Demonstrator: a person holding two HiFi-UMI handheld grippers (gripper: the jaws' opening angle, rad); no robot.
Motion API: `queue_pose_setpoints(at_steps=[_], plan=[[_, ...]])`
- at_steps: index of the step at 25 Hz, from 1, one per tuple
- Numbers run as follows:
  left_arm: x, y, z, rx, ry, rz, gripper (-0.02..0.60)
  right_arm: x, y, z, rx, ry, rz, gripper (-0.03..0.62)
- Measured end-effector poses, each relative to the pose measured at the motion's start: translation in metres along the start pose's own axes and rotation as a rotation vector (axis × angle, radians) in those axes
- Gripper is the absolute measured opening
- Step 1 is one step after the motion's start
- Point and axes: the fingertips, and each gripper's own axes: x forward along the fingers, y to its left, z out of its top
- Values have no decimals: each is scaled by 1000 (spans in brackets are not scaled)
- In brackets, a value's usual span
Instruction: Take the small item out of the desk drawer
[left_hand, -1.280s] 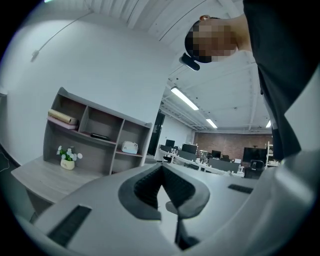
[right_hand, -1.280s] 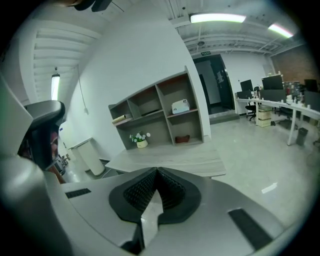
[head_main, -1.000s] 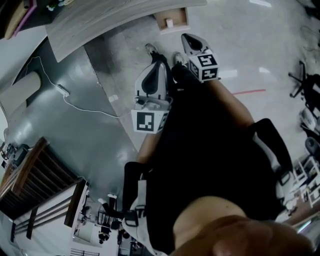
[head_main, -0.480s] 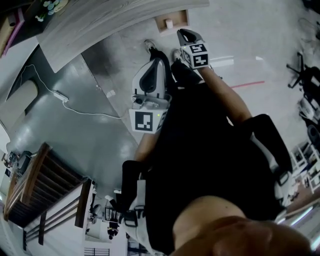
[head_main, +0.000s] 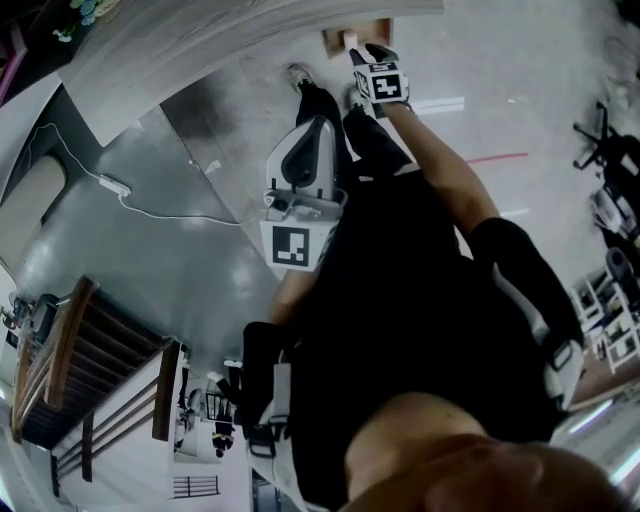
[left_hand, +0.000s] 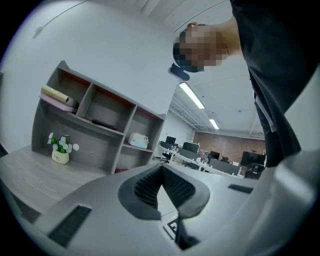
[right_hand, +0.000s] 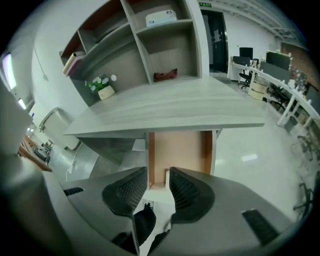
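The desk drawer (right_hand: 180, 152) stands pulled open under the grey desk top (right_hand: 170, 107), its inside orange-brown. A small white item (right_hand: 167, 177) stands upright near the drawer's front. My right gripper (right_hand: 158, 169) points into the drawer with its jaws opening; the item shows in the gap between the pads, and nothing presses on it. In the head view the right gripper (head_main: 366, 52) reaches the drawer (head_main: 372, 30) beside the small item (head_main: 350, 40). My left gripper (head_main: 305, 165) hangs lower, by the person's legs, shut and holding nothing (left_hand: 161, 170).
A shelf unit on the desk holds a flower pot (right_hand: 104, 90), a white box (right_hand: 161, 17) and a red thing (right_hand: 165, 76). A white cable (head_main: 150, 205) lies on the floor at left. Office chairs (head_main: 610, 160) stand at right, a wooden rack (head_main: 60, 360) at lower left.
My right gripper has moved up the head view to the open drawer, beside the small item. The left gripper has stayed about where it was.
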Motion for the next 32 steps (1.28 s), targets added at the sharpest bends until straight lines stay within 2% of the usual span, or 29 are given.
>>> queue_pose_setpoints(at_steps=[6,12,20,23,26,32], plan=[[7,8,-9,-15,18,-4,-2,48,-16,-21,8,98,-64,127],[9,18,-25,-32,46,1,-2,87,-36,-33,25,140,-107,138],[8,28,-43,-64,67,1,-2,119,-40,-46,22,179,-105,155],[5,33,-46,-60,81,6,-2,127,-20,-56,73,232,-43,154],[2,37,-48,-57,81,20,-2,131,-17,-70,116,296,-41,154],[-1,37,-50,-62,79,32,-2,132,-23,-67,92,294,-49,153]])
